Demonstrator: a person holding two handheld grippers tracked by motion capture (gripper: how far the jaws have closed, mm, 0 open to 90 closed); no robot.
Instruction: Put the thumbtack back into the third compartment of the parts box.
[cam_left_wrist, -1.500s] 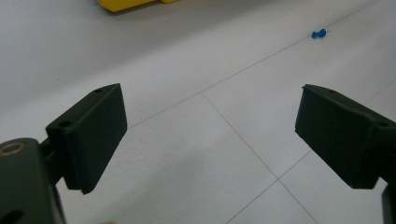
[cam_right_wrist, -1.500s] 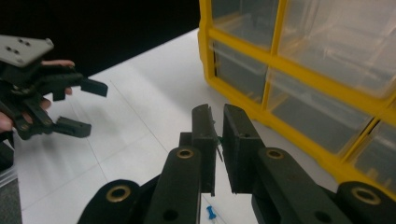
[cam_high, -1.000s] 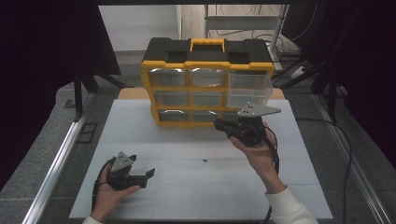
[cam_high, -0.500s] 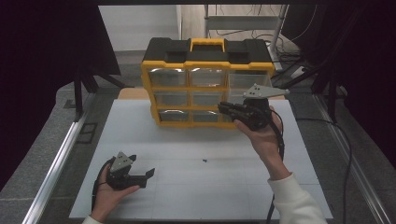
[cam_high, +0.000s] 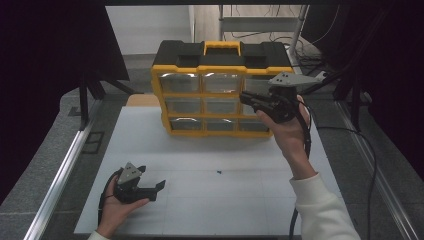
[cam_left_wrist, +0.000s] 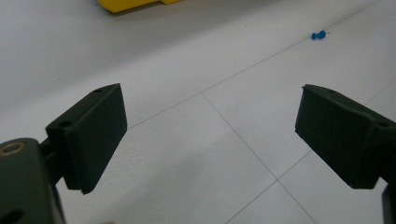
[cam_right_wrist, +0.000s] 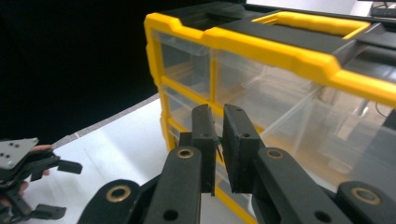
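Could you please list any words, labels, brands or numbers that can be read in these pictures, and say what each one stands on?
There are none to read.
Yellow and black drawer organizer: no legible brand or label on its frame, handle or clear drawers.
Left gripper and right gripper: plain black jaws and grey plates, no markings.
White table and blue pushpin: no print.

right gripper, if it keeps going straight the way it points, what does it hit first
Probably the clear drawers of the yellow organizer: the right gripper, jaws nearly shut, points at its upper rows. Which drawer exactly is hard to tell.
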